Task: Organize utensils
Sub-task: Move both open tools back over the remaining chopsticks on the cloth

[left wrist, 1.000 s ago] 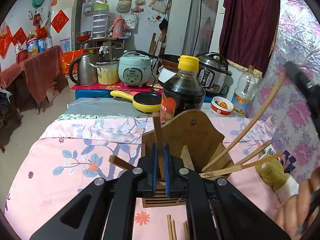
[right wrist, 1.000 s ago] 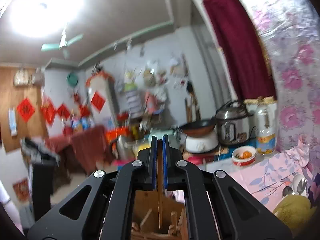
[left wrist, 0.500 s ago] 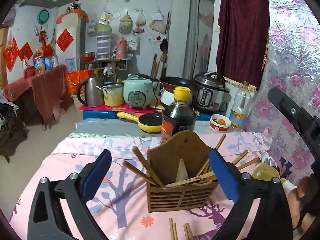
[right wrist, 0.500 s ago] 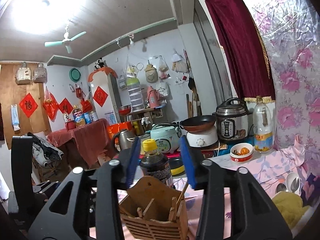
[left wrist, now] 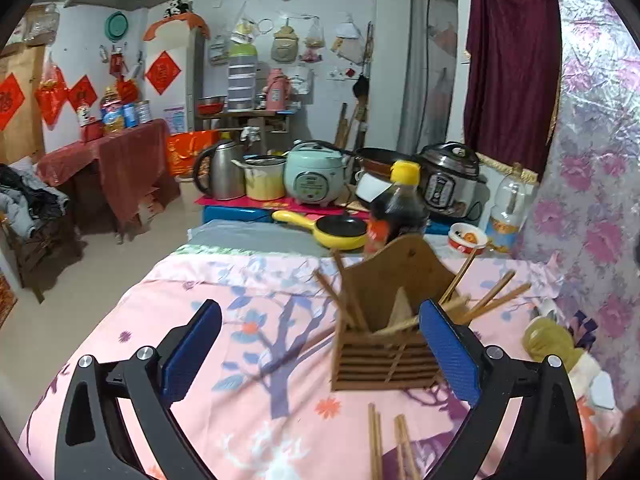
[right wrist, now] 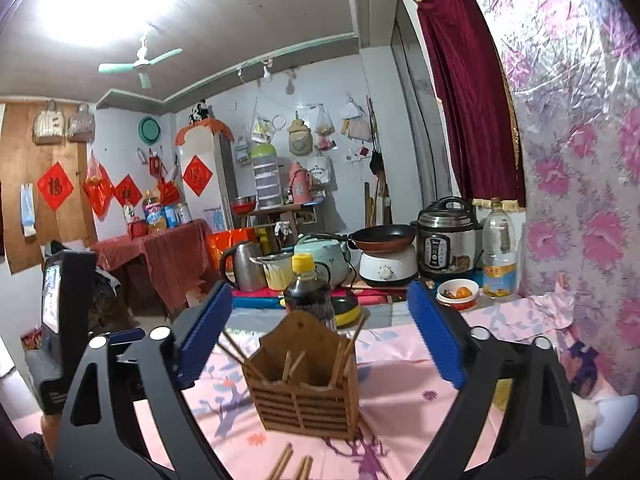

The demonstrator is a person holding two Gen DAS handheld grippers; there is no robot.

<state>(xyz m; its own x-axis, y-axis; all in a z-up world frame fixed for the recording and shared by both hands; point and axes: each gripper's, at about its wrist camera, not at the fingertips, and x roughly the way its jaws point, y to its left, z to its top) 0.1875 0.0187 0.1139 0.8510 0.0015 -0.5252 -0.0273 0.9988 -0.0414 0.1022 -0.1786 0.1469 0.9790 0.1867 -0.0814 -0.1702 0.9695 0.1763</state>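
Several brown wooden chopsticks lean inside our slatted wooden holder box on the pink flowery tablecloth. Our left gripper gapes empty; our right gripper is opening, empty too.

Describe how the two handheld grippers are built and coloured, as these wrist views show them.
Both look alike. The left gripper and the right gripper each have two black angular finger arms with cut-out openings and silver screw heads at the joints. Each finger ends in a flat blue pad with a finely ribbed face. No cables or markings show.
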